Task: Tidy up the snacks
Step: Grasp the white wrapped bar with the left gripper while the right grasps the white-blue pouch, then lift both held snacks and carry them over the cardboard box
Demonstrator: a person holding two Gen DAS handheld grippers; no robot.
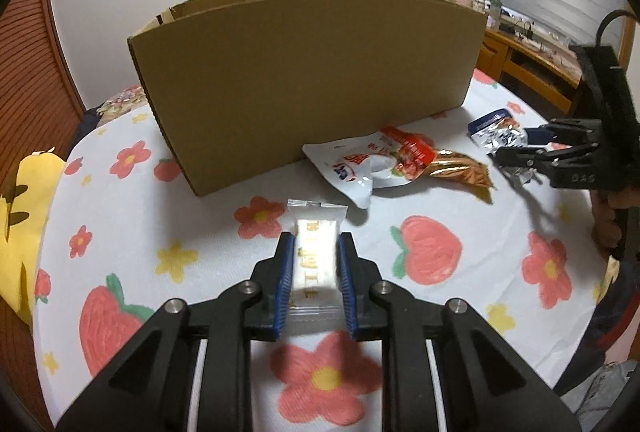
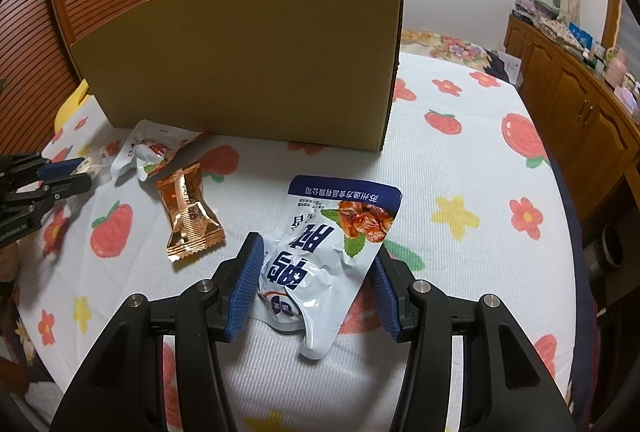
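The left gripper (image 1: 314, 264) clamps a white snack bar (image 1: 314, 252); the right gripper (image 2: 316, 284) straddles a blue-white pouch (image 2: 332, 244), jaws apart. Close squarely on its crumpled middle, then lift both over the cardboard box (image 2: 248, 55) wall beyond

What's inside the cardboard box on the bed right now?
Not visible. Both cameras see the cardboard box from below its rim: only the plain front wall and a strip of the far wall show. Any snacks already inside are hidden behind that front wall.
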